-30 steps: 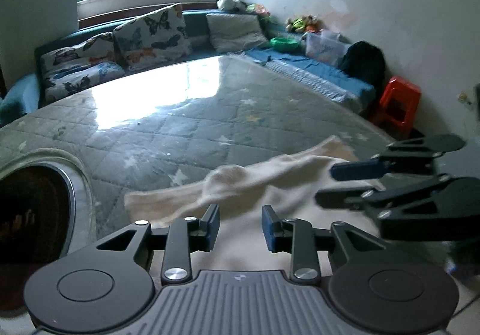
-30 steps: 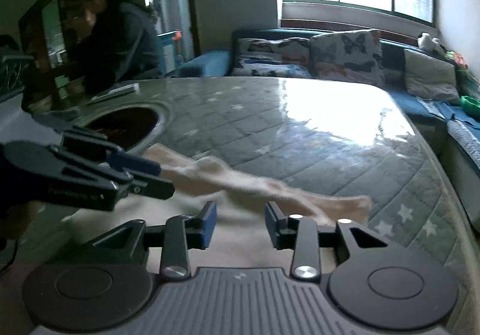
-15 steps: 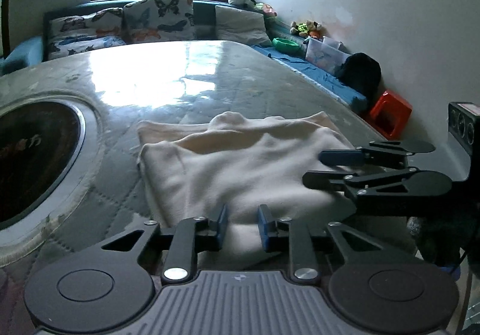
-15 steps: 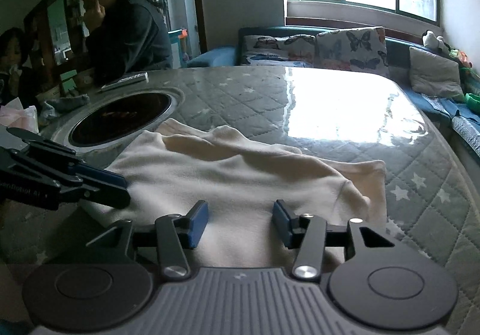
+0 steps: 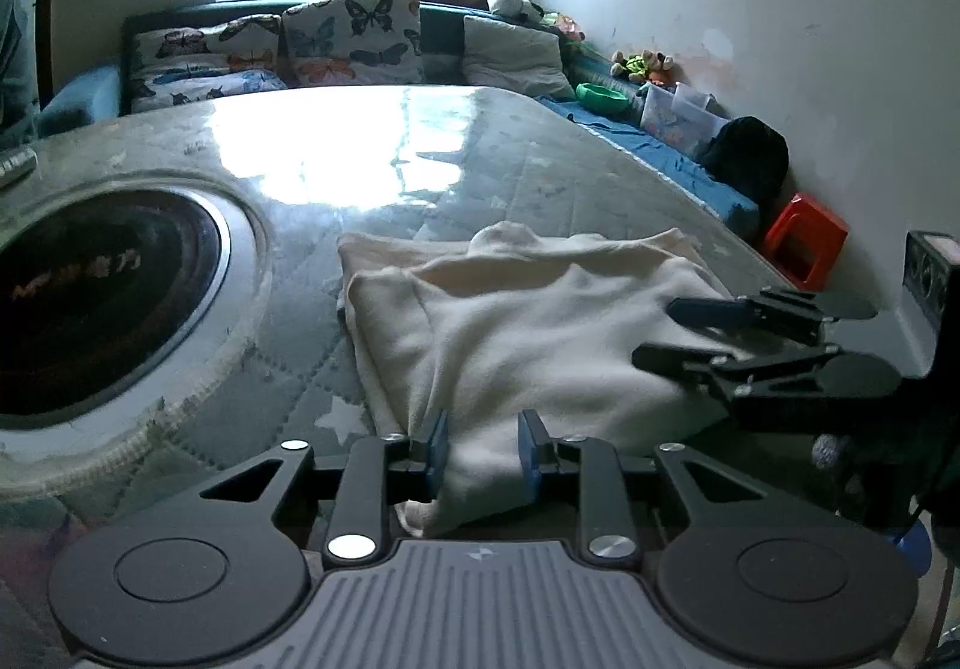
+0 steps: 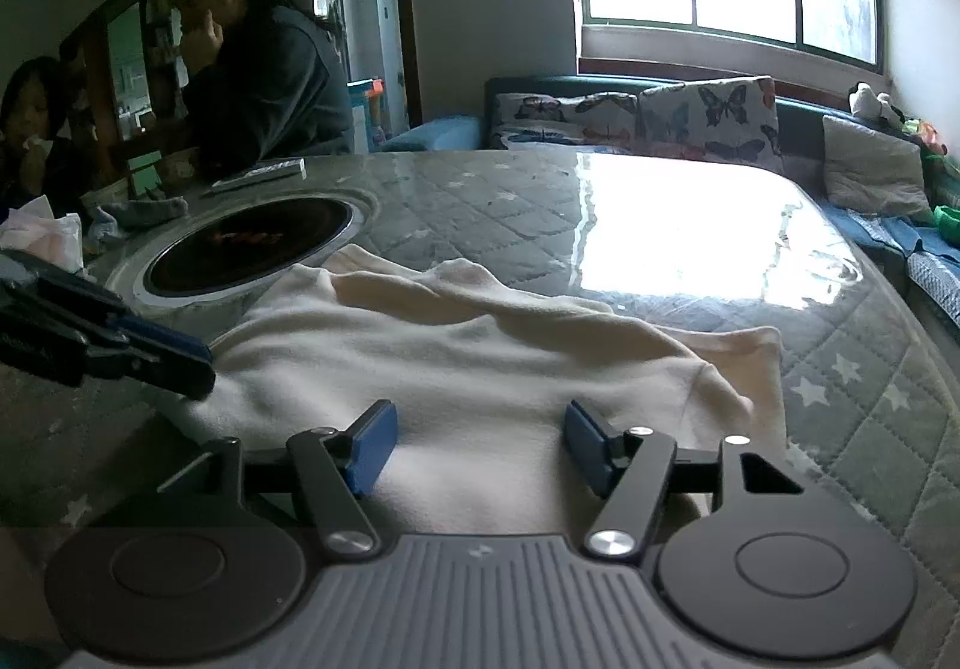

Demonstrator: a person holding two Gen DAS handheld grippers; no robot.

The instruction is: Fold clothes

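The left gripper point(image 5: 478, 450) is angled down, its part-open jaws straddling a cream garment's point(image 5: 528, 333) hem unpinched; the right gripper's point(image 6: 477, 444) jaws, just widened, are spread over it.

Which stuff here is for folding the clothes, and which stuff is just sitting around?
For the folding:
- cream garment, lying on the quilted table
- left tongs, a fold of the garment between them
- right tongs, which have just been opening over the garment

Just sitting around:
- round black cooktop set in the table
- butterfly cushions
- red stool
- green bowl
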